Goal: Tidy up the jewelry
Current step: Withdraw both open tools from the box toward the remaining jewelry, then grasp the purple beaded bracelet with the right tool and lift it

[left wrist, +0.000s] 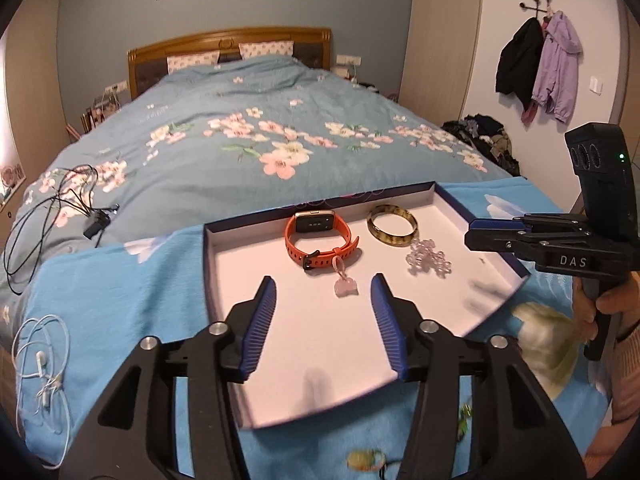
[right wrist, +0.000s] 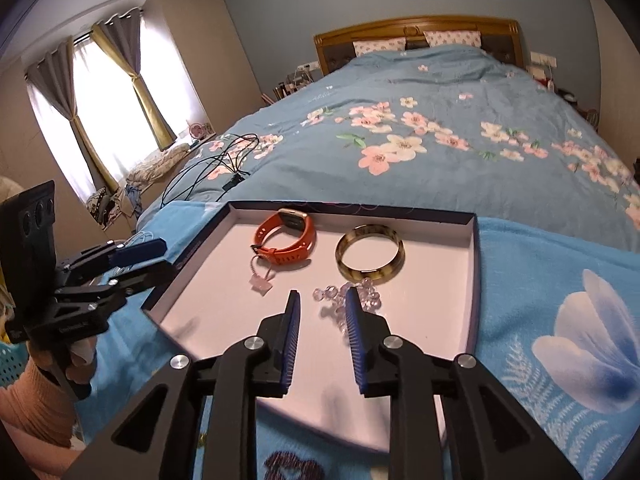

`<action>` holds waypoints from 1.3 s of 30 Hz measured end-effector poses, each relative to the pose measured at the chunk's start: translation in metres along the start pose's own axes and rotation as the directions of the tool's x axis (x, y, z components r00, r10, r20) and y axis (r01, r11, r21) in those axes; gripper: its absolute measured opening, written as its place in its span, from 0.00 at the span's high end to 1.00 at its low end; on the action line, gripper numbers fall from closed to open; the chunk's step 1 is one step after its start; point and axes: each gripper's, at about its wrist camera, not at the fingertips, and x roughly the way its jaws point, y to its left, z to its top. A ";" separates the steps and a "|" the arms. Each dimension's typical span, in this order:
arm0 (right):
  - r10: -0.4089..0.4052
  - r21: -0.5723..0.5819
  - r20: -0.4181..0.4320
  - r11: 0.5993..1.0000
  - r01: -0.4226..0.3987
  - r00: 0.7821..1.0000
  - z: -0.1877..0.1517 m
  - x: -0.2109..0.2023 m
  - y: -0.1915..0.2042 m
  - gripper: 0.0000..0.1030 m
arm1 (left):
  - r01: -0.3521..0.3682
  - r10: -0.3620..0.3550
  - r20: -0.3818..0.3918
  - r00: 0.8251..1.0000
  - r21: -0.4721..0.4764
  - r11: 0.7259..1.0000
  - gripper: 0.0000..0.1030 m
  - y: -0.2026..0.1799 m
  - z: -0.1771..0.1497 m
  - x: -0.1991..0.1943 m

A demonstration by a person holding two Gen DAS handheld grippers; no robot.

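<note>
Because the clear faceted bead strand lying in the shallow white-lined box lid beside the mottled amber bangle looks light, loose and slippery, I would pinch it at its bunched middle. My right gripper hovers over it, jaws parted and empty; my left gripper is likewise spread. The only legible marking reads "DAS".

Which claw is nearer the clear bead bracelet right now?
Right. The right claw is open with its tips at the clear bead bracelet. The left claw is open too, back over the tray's middle, facing the pink charm.
</note>
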 end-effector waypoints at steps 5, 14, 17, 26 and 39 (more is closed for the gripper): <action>-0.010 -0.051 0.022 0.999 0.011 1.000 -0.017 -0.025 0.013 0.73 | 0.000 0.000 0.031 1.000 0.007 1.000 0.46 -0.001 -0.016 -0.029; -0.041 -0.080 -0.027 0.996 0.038 0.999 -0.063 -0.046 0.024 0.65 | 0.002 -0.002 0.012 1.000 0.027 1.000 0.45 -0.011 -0.054 -0.053; -0.055 -0.076 -0.051 0.996 0.051 0.997 -0.077 -0.044 0.025 0.65 | 0.018 -0.018 -0.003 1.000 0.041 0.999 0.45 -0.018 -0.066 -0.057; -0.053 -0.039 -0.111 0.998 0.049 0.992 -0.102 -0.034 0.028 0.65 | 0.061 -0.054 -0.123 0.991 0.050 0.997 0.46 -0.040 -0.104 -0.047; -0.075 -0.036 -0.126 0.997 0.072 0.989 -0.104 -0.026 0.031 0.65 | 0.066 -0.061 -0.206 0.977 0.017 0.998 0.55 -0.045 -0.112 -0.027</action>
